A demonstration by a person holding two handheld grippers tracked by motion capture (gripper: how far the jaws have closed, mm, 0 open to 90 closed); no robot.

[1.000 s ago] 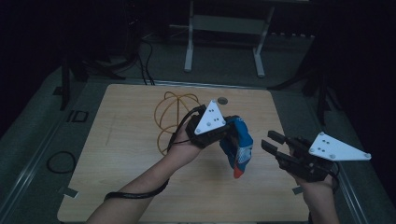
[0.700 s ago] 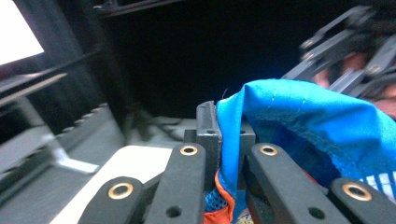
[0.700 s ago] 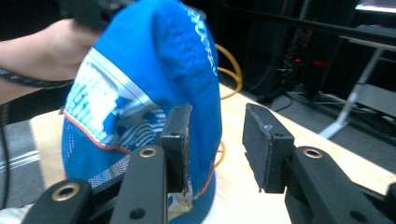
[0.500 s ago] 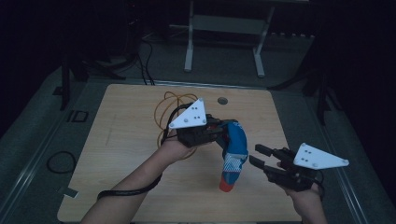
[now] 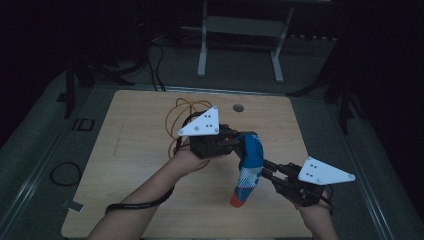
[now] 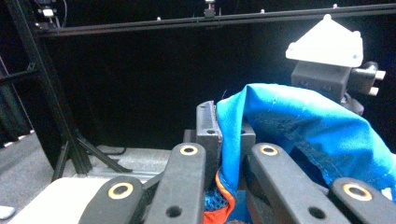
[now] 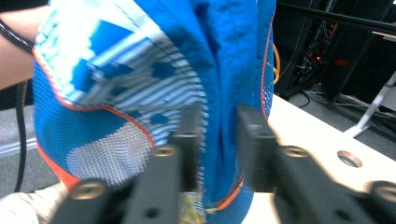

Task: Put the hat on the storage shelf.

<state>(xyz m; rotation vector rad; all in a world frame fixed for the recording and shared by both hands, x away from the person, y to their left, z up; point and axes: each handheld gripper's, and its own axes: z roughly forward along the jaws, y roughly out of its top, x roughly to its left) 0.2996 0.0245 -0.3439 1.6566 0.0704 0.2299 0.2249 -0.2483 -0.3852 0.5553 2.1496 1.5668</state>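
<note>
right gripper [image 5: 267,169] closed onto one blue cap [image 5: 248,159].

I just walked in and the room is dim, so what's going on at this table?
A person holds a gripper in each hand over a wooden table. The left gripper is shut on the top of a blue fabric item with orange trim, which hangs down from it. The right gripper has just been closing its jaws on the item's side, and fabric sits between them. An orange cable lies coiled behind.
</note>
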